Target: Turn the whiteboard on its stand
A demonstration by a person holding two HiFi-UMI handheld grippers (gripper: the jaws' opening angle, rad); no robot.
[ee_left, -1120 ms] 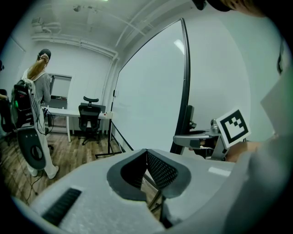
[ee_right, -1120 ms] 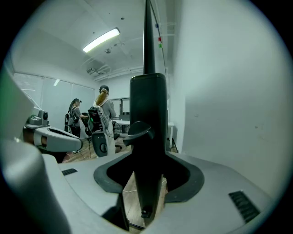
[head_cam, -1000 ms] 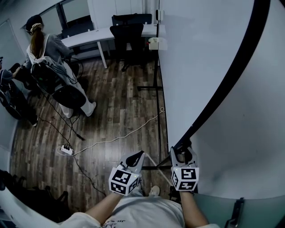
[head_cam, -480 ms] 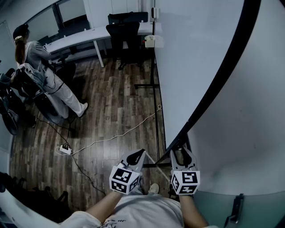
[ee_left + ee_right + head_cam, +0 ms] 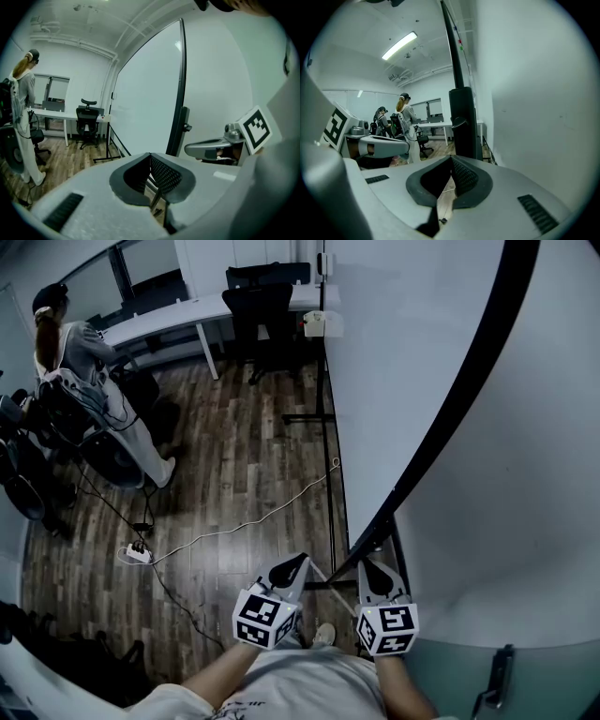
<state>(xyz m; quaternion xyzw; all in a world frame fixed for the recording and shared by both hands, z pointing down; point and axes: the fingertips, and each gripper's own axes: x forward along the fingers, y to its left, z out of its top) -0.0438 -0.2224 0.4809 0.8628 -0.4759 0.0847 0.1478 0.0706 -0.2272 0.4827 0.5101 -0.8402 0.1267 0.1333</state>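
The whiteboard (image 5: pixel 403 362) stands upright on its stand, its black frame edge (image 5: pixel 469 381) running down to a lower corner near my right gripper (image 5: pixel 368 568). That gripper's jaws are closing and meet at the tips, with nothing between them, just below the corner. In the right gripper view the black frame post (image 5: pixel 463 122) rises directly ahead of the joined tips (image 5: pixel 451 159). My left gripper (image 5: pixel 292 566) is shut and empty, to the left of the board over the floor. Its own view shows the board face (image 5: pixel 145 103) ahead of it.
The stand's black leg and foot (image 5: pixel 323 418) run along the wooden floor under the board. A white cable (image 5: pixel 253 521) leads to a power strip (image 5: pixel 141 556). A person (image 5: pixel 84 343) stands at the far left near a white desk (image 5: pixel 187 320) and an office chair (image 5: pixel 258 306). A white wall (image 5: pixel 525 502) is on the right.
My right gripper's jaws, open around the frame's lower corner before, have come together and sit slightly lower. The person at the left has shifted position. The left gripper has hardly moved.
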